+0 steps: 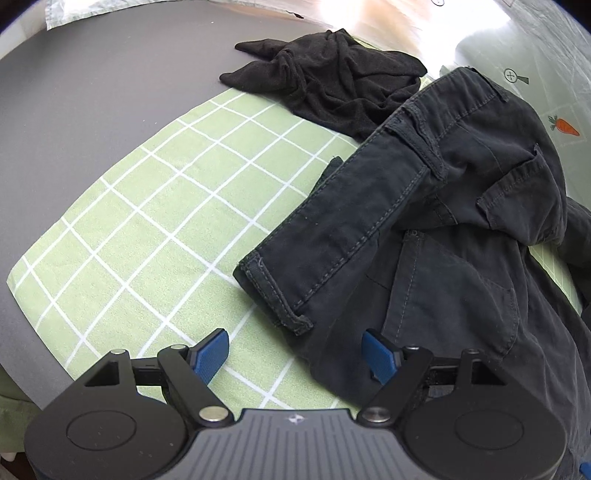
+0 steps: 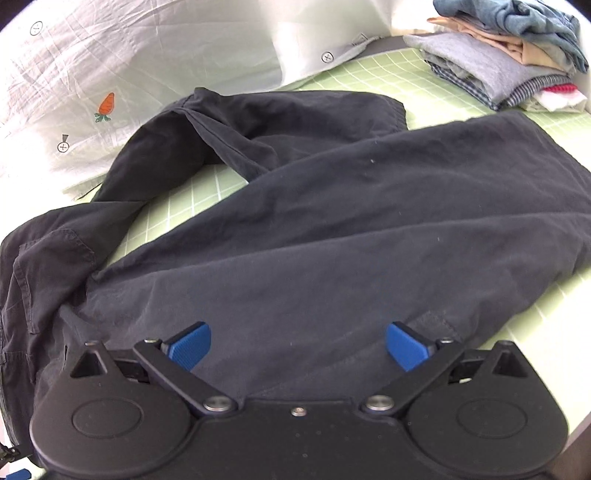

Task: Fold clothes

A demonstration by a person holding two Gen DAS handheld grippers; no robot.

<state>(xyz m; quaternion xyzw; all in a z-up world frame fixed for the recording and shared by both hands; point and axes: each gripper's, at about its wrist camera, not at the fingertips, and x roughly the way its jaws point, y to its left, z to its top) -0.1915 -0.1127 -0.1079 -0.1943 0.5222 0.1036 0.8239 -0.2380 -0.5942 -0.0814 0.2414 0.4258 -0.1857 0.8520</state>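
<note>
Both grippers spread wide, holding nothing, over the dark trousers

Left gripper (image 1: 295, 356) and right gripper (image 2: 298, 346) hover above the trousers (image 2: 332, 229) lying crumpled on the green checked cloth (image 1: 147, 229), legs running toward the folded stack (image 2: 509, 66); no readable labels.

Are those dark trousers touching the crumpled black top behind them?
Touching. In the left wrist view the trousers overlap the near edge of the crumpled black top, with no green cloth showing between them.

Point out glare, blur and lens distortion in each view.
Left wrist view: sunlight glare washes out the top centre; fisheye bends the green checked mat grid. Right wrist view: evenly lit, dark navy trousers sharp, folded clothes stack softer near the rim.
</note>
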